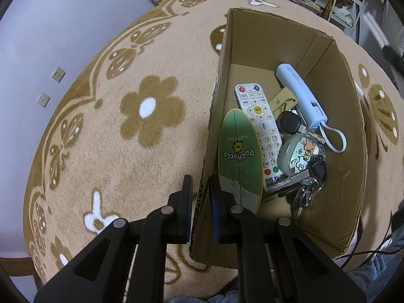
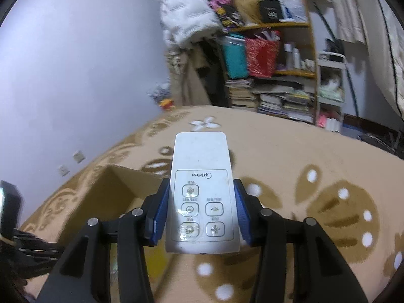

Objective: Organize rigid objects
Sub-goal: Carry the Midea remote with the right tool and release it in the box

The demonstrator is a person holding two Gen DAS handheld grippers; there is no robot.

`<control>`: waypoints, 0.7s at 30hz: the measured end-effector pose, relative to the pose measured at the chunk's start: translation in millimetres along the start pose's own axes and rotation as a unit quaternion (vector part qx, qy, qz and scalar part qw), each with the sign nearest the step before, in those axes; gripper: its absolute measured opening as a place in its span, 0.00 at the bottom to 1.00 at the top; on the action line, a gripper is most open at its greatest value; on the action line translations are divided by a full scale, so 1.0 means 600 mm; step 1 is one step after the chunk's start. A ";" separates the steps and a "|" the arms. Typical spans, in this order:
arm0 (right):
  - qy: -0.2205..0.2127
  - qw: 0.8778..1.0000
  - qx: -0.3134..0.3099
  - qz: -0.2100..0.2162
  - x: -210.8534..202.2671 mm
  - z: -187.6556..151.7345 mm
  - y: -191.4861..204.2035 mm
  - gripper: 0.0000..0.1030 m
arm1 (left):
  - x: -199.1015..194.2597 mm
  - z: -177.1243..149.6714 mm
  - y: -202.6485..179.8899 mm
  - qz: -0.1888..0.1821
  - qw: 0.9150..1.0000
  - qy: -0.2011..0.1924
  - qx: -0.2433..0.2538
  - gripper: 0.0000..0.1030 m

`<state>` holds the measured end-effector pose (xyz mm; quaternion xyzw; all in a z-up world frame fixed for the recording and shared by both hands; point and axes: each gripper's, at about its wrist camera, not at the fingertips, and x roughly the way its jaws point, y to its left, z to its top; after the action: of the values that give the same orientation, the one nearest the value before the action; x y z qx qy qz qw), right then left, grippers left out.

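An open cardboard box (image 1: pixel 330 116) stands on the flowered beige rug. It holds a green Pochacco board (image 1: pixel 238 156), a white TV remote (image 1: pixel 260 128), a light blue power bank (image 1: pixel 300 93), a black key fob (image 1: pixel 289 122), a cartoon case (image 1: pixel 300 154) and keys (image 1: pixel 308 189). My left gripper (image 1: pixel 200 186) is shut on the box's left wall near the front corner. My right gripper (image 2: pixel 200 194) is shut on a white Midea remote (image 2: pixel 202 189), held above the rug beside the box (image 2: pixel 113 189).
A flowered beige rug (image 1: pixel 113 126) covers the surface. Behind it stand a crowded bookshelf (image 2: pixel 277 75) with book stacks, a white rack (image 2: pixel 330 85) and a hanging white coat (image 2: pixel 186 15). A pale wall (image 2: pixel 75 63) with sockets is at left.
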<state>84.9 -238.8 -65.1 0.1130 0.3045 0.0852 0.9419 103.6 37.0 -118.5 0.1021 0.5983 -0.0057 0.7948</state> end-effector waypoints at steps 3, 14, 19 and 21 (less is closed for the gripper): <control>0.006 0.999 -0.023 0.028 -0.004 0.004 0.032 0.50 | 0.000 0.000 0.000 -0.001 1.000 0.000 -0.001 0.13; 0.066 0.989 -0.102 0.082 0.018 -0.027 0.117 0.50 | 0.000 0.000 0.002 -0.002 1.000 0.000 -0.002 0.13; 0.105 0.980 -0.141 0.090 0.034 -0.052 0.137 0.50 | 0.001 0.000 0.003 -0.004 1.000 0.000 -0.003 0.13; 0.115 0.977 -0.152 0.092 0.040 -0.060 0.145 0.50 | 0.001 0.000 0.004 -0.004 1.000 0.000 -0.004 0.13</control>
<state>74.9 -143.8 -83.5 -0.0148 0.3828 0.2292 0.8948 104.2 39.4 -118.7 0.0965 0.5989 -0.0066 0.7950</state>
